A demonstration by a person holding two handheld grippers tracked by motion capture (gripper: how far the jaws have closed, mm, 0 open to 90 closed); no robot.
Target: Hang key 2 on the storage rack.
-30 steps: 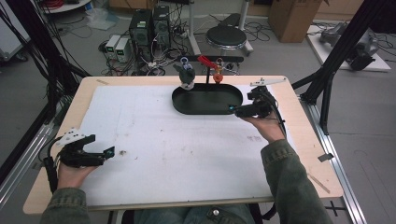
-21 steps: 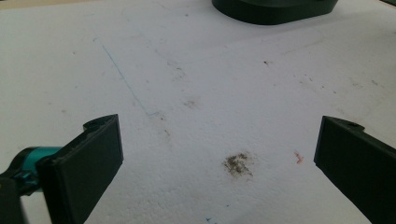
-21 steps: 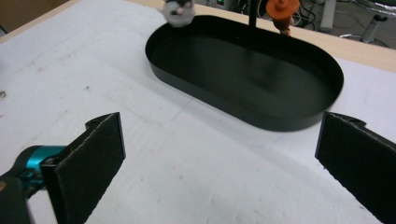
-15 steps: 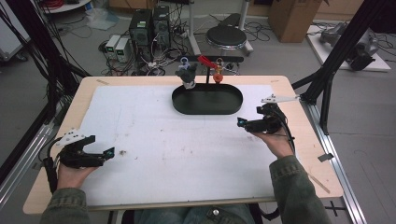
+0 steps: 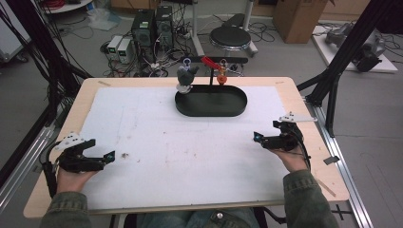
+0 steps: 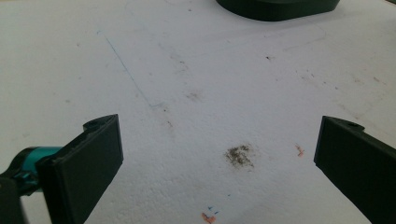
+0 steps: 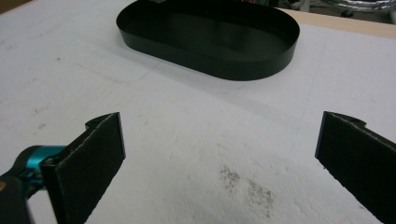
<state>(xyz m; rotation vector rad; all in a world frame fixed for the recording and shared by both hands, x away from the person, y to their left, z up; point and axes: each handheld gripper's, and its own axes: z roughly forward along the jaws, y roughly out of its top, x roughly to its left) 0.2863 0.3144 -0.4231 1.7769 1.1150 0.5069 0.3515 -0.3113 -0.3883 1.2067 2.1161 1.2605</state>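
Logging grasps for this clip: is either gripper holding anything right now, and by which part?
Nothing is held. The left gripper and right gripper both have their jaws wide apart over the white mat.

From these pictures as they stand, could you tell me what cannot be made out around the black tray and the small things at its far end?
- Grey figure, high view: too small and blurred to identify.
- Red and orange pieces on the thin stand, high view: too small to tell what they are.
- Black tray, left gripper view: cut off by the top edge, inside hidden.
- Black tray, right gripper view: its far wall runs off the top edge.
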